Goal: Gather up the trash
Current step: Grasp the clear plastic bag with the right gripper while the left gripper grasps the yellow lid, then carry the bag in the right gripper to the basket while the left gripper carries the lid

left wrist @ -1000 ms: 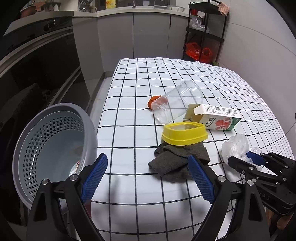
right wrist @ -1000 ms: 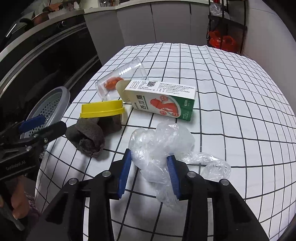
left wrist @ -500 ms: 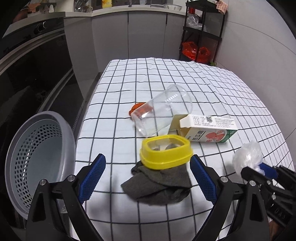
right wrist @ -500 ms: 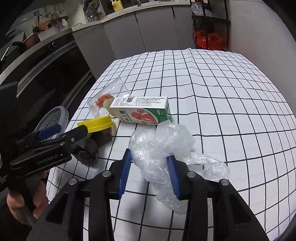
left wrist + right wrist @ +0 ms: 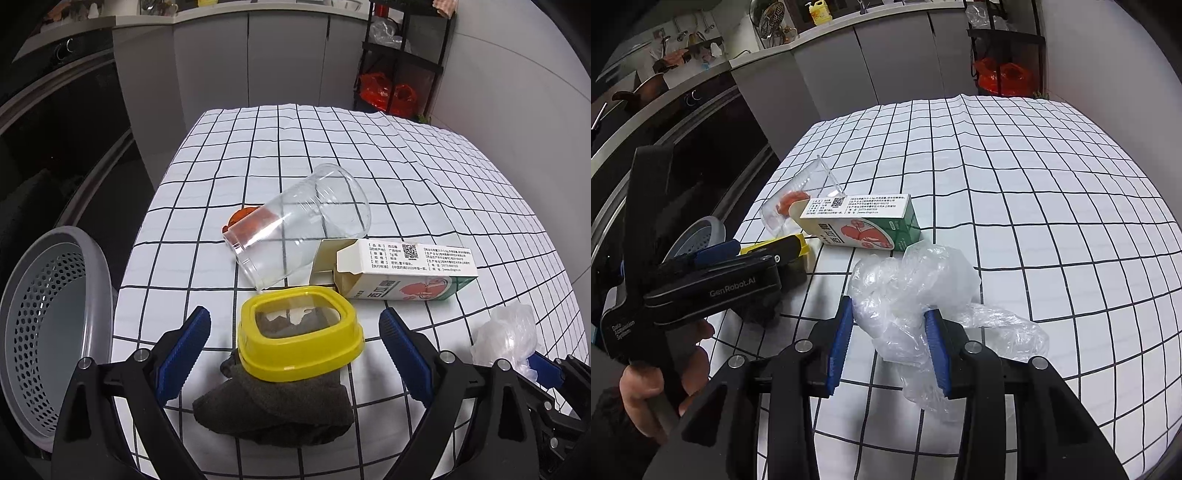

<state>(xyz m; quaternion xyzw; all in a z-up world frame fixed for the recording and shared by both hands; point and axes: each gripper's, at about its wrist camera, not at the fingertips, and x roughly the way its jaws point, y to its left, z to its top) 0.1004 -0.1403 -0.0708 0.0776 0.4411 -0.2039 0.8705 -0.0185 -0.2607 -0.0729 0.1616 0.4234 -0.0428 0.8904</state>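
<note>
the left gripper (image 5: 295, 347) had come in over the table since a second ago: then the grey basket (image 5: 48, 332) filled much of its view, now the basket sat at the left edge and the yellow lid (image 5: 299, 341) lay between the blue pads. its jaws stood wide and were closing a little, touching nothing. the lid rested on a dark cloth (image 5: 273, 410), with the clear cup (image 5: 295, 229) on its side and the carton (image 5: 402, 273) just behind, placed as before on the checked tablecloth (image 5: 332, 147). the right gripper (image 5: 890, 343) remained narrowly clamped on the crumpled plastic bag (image 5: 916, 288), near the carton, its hold unchanged.
</note>
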